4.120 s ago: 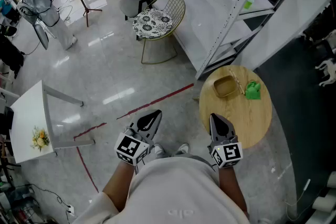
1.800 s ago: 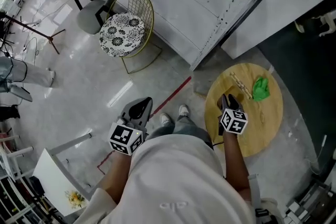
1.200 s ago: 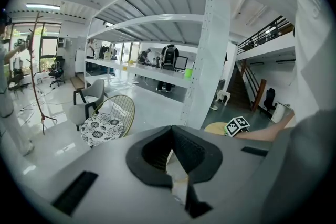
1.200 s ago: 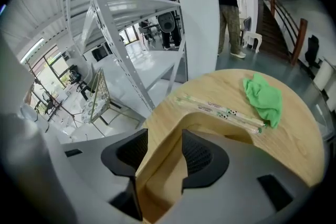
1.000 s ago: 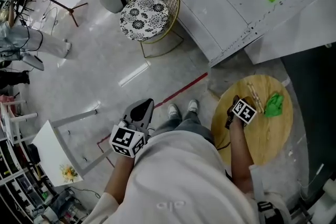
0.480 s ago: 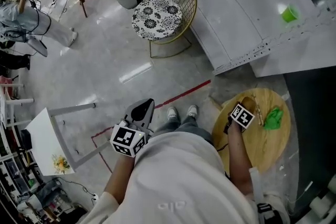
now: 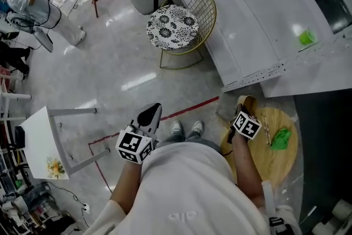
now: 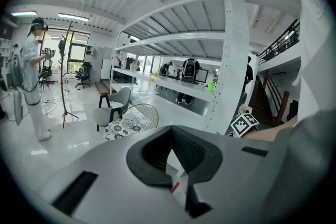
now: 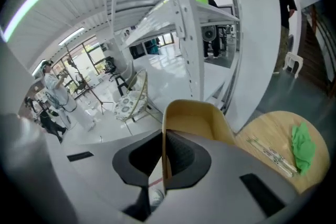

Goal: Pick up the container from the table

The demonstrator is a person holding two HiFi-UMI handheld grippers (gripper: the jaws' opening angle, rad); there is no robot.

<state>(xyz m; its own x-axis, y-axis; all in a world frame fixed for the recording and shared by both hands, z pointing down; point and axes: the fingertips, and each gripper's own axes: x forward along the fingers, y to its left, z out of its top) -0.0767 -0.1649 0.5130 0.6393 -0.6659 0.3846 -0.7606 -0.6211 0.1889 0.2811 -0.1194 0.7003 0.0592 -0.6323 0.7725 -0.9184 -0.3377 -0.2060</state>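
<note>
Fig.: the right gripper (image 7: pixel 245 109) (image 9: pixel 165 161) holds the container (image 7: pixel 247 101) (image 9: pixel 196 120). Its jaws are closing with one thin side wall pinched between the ribbed black pads. The container is a shallow tan tray of matte, smooth material with rounded corners, and its open side faces the right gripper view. I see it held in the air at the far rim of the table (image 7: pixel 279 163) (image 9: pixel 265 126), not resting on the top. The table is a round disc of pale wood with visible grain. On it lie a crumpled green cloth (image 7: pixel 280 138) (image 9: pixel 303 146) and, just beside that, a thin bundle of sticks (image 7: pixel 265 129) (image 9: pixel 271 155), both well apart from the container. A white metal rack (image 7: pixel 258 75) with perforated uprights stands close behind the rim, so room is tight there. The glossy grey floor to the left is open as far as a gold wire chair (image 7: pixel 184 25). The left gripper (image 7: pixel 149 114) (image 8: pixel 171 150) is clenched on nothing, held over the floor near a red tape line (image 7: pixel 190 108).
</note>
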